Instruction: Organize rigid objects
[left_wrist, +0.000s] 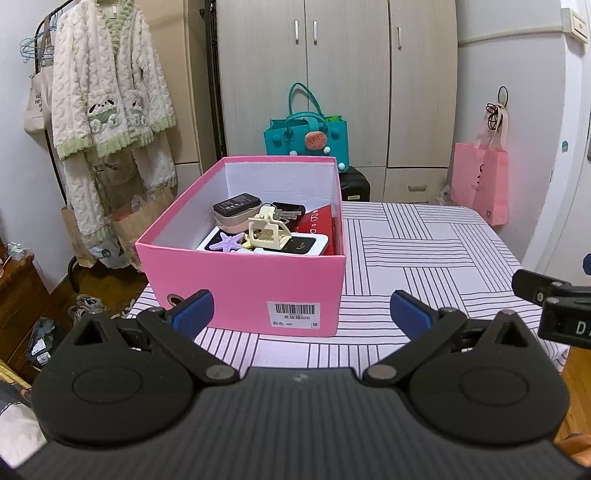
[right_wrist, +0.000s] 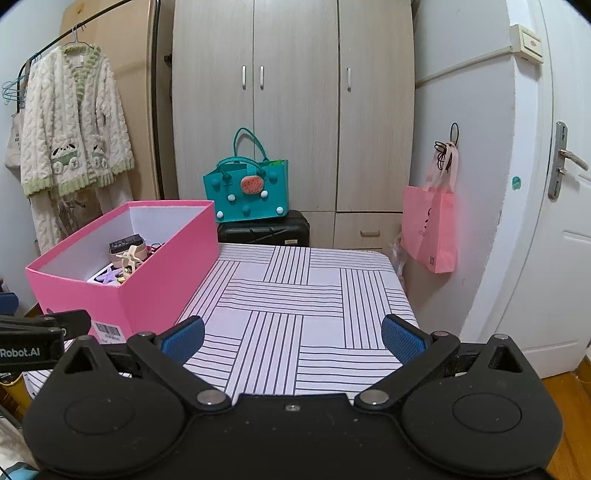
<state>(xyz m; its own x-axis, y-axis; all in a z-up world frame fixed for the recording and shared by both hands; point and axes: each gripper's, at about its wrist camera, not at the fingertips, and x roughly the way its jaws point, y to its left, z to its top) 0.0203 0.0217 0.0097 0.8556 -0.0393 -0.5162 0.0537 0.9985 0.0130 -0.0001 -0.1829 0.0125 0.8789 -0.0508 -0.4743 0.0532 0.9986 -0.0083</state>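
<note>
Fingers (left_wrist: 192, 314) of the left gripper (left_wrist: 301, 314) are spread wide apart, nothing btwn them; they hover just in front of the pink box's (left_wrist: 243, 284) near wall, w/ the barcode label (left_wrist: 293, 314) in the gap. Right gripper (right_wrist: 291, 338) likewise has its blue-padded fingers (right_wrist: 402, 338) well apart and empty, above a bare stretch of the striped tabletop (right_wrist: 288, 295).

The box sits on the tabletop's left part, open at the top. Inside, piled together: a purple starfish (left_wrist: 231, 242) near the front left, a cream phone stand (left_wrist: 266, 230) approx in the middle w/ keys (left_wrist: 288, 214) just behind it, a dark device on a pinkish case (left_wrist: 236, 210) toward the back left, a red item (left_wrist: 317, 221) at right, and a flat white-edged device (left_wrist: 303, 245) at the front. Can't tell exactly which items touch.

Bkgd: teal bag (right_wrist: 245, 192) on a black suitcase (right_wrist: 264, 230) before the wardrobe (right_wrist: 291, 103), pink tote (right_wrist: 430, 229) hanging at right, fuzzy cardigan (right_wrist: 70, 125) on a rack at left.
</note>
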